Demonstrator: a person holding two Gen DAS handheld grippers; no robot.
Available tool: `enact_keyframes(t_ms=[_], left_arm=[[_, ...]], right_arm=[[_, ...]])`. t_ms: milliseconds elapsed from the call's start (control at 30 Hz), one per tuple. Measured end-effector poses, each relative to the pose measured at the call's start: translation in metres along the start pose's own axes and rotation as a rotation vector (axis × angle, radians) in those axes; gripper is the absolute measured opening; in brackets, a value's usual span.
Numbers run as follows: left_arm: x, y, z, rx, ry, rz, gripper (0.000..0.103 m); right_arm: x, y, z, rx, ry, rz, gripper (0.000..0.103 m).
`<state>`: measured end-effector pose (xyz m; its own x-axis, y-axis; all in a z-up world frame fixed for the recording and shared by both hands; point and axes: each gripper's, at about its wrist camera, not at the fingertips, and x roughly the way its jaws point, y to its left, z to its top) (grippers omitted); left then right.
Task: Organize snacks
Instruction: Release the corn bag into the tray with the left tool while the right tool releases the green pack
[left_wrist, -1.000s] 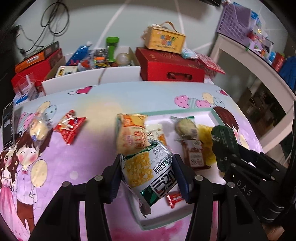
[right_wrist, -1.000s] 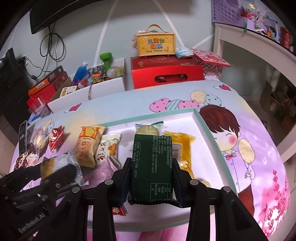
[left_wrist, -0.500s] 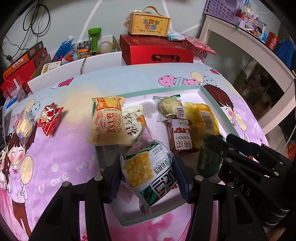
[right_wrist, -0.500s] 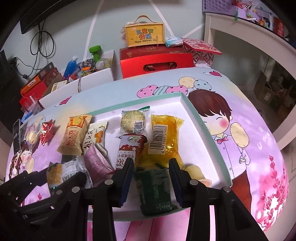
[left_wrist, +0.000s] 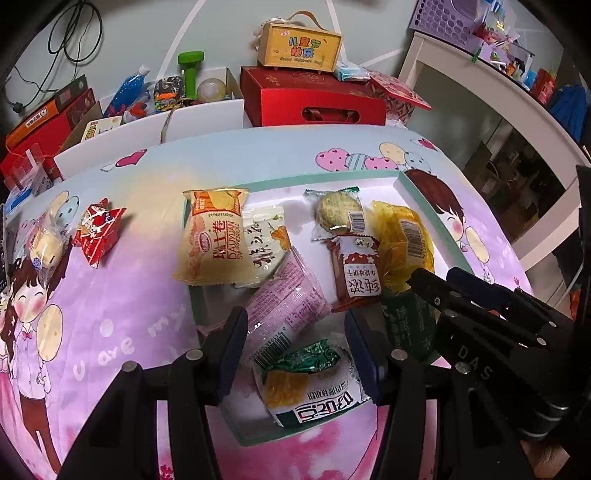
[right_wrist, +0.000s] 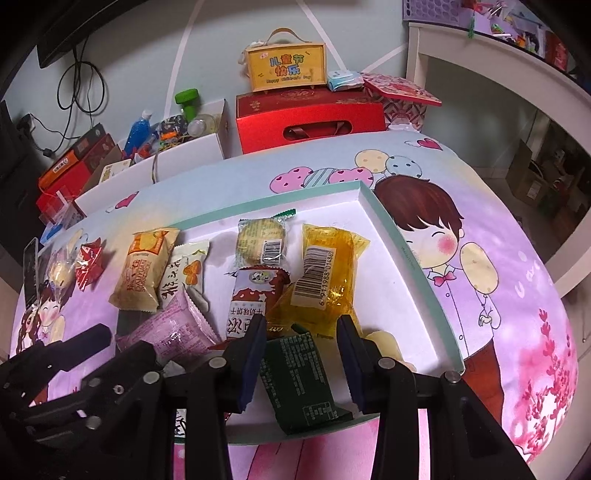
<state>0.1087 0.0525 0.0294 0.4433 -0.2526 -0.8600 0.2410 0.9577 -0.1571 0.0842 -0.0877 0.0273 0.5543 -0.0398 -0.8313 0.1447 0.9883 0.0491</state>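
A white tray with a teal rim holds several snack packets. My left gripper is open above the tray's near edge. A green-and-white corn snack packet lies loose under it, touching neither finger. My right gripper is open too, and a dark green packet lies flat between its fingers on the tray's front rim. A pink packet, a red-brown packet and a yellow packet lie just beyond. A small red packet and a clear-wrapped cake sit on the cloth left of the tray.
A red gift box with a yellow carry box on top stands behind the table. White bins of clutter sit at the back left. A white shelf runs along the right. A phone lies at the table's left edge.
Both grippers have opened. The corn packet left the left gripper and the dark green packet left the right one; both now lie at the front of the tray.
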Motion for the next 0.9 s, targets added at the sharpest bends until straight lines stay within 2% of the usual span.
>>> enact_keyframes(t_ms=[200,267,300,333,400,500,600,900], left_arm=[[-0.009,0.010,0.004,-0.028,-0.031,0.010,0.056],[-0.010,0.016,0.004,-0.049,-0.040,0.035,0.060],[-0.010,0.019,0.005,-0.060,-0.043,0.053,0.072],[-0.010,0.022,0.005,-0.072,-0.048,0.072,0.080],[-0.011,0.030,0.006,-0.091,-0.056,0.106,0.080],[-0.008,0.041,0.005,-0.119,-0.055,0.137,0.081],[-0.005,0.049,0.004,-0.138,-0.049,0.167,0.089],[0.004,0.058,0.003,-0.163,-0.048,0.204,0.095]], right_arm=[[0.005,0.001,0.001,-0.002,0.008,-0.008,0.043],[0.008,0.003,0.000,-0.007,0.013,-0.011,0.044],[0.010,0.003,0.000,-0.006,0.016,-0.013,0.047],[0.012,0.003,0.001,-0.004,0.019,-0.015,0.056],[0.014,0.003,0.000,-0.002,0.023,-0.022,0.065],[0.016,0.002,0.000,0.001,0.026,-0.025,0.067],[0.019,0.003,0.000,-0.005,0.027,-0.025,0.078],[0.022,0.005,-0.001,-0.017,0.023,-0.032,0.090]])
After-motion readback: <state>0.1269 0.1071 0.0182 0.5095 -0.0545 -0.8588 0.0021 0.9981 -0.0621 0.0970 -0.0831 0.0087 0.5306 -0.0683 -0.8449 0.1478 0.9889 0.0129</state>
